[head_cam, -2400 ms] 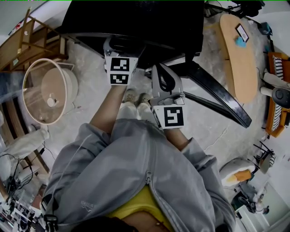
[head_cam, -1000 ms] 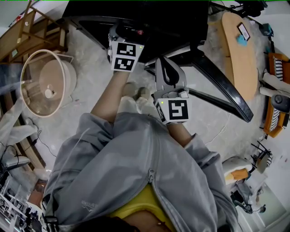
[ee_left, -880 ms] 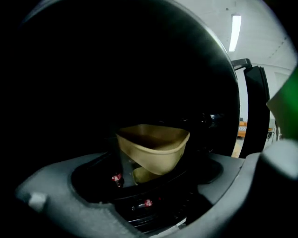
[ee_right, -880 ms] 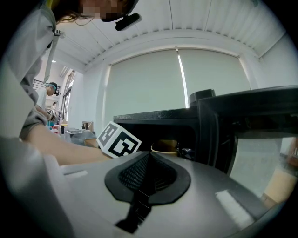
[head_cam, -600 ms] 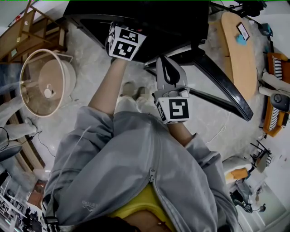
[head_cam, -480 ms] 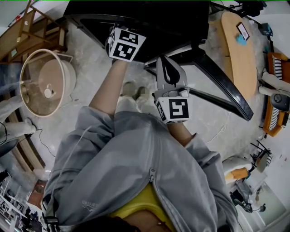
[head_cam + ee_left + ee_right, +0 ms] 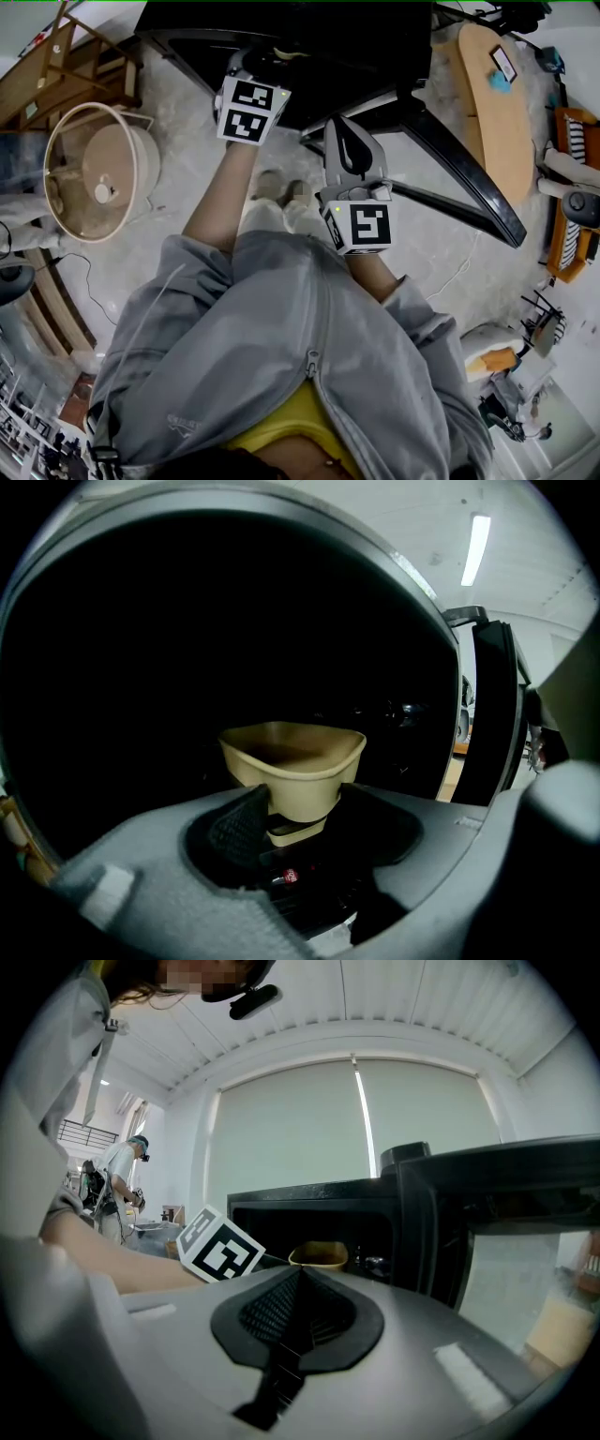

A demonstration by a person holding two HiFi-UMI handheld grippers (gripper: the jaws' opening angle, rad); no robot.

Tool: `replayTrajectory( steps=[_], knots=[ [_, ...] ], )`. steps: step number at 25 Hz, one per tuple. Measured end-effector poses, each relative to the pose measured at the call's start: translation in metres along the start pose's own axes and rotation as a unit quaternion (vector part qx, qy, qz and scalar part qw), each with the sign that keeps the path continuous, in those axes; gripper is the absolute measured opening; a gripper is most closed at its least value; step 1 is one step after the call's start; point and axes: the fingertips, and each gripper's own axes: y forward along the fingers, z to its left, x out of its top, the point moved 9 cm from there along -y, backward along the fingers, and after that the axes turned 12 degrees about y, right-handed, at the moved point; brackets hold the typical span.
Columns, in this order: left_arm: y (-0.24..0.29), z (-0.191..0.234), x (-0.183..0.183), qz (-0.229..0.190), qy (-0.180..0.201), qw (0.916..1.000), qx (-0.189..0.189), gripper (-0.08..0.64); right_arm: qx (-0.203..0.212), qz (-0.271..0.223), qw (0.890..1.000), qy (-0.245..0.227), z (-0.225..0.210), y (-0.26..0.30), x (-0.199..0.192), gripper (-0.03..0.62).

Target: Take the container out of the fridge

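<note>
left claw [image 7: 295, 810] is inside the open fridge [image 7: 141, 649]. its jaws have just been closing and are now clamped on the low part of the container [image 7: 292, 761], with one pad [image 7: 239, 822] on its left side and the other jaw on its right. container is beige, open-topped, with rounded corners. it's upright in the dark fridge interior near the front, can't tell what it rests on. in head view the left claw [image 7: 265, 67] goes in under the black fridge [image 7: 319, 37] top, and its marker cube [image 7: 248, 111] is just outside the opening. right claw [image 7: 295, 1283] has its jaws together with nothing in them. it's held about level outside the fridge and aimed at the opening. its view shows the container [image 7: 319, 1255] inside the fridge [image 7: 309, 1199], with the left marker cube [image 7: 220, 1251] just left of it. door [image 7: 506, 1194] is swung open at right. in head view the right claw [image 7: 342, 141] is beside the left arm, near the door [image 7: 450, 187], which stands out over the pale floor [image 7: 178, 187]. round beige tub [image 7: 98, 178] sits on the floor at left, well apart from the fridge. holder wears a grey jacket [image 7: 281, 356]. another person [image 7: 120, 1180] is far back in the right gripper view.
</note>
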Motion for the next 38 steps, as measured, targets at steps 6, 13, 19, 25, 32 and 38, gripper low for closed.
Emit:
replayTrajectory(
  steps=[6,13,19,25,32,38],
  knots=[
    [-0.031,-0.002,-0.014,-0.003,-0.016,0.9999,0.001,0.249,0.01,0.0,1.0,0.002,0.008,0.003,-0.001,0.0],
    [-0.043,-0.001,-0.023,0.005,-0.022,0.9997,-0.01,0.334,0.019,0.0,1.0,0.0,0.018,0.005,-0.003,0.0],
    [-0.036,-0.004,-0.016,0.004,0.001,1.0,0.003,0.483,0.015,0.003,1.0,0.003,0.017,0.004,-0.004,0.0],
    [-0.012,0.0,-0.008,0.004,-0.016,0.9997,0.018,0.473,0.006,0.005,1.0,0.003,0.015,-0.001,-0.005,0.0],
    [-0.014,-0.002,-0.008,-0.001,-0.011,0.9998,0.015,0.44,-0.006,0.005,1.0,0.009,0.007,-0.003,-0.006,0.0],
    [-0.03,-0.008,-0.01,-0.007,-0.012,0.9998,0.014,0.437,-0.001,0.004,1.0,0.012,0.006,0.001,-0.008,0.0]
  ],
)
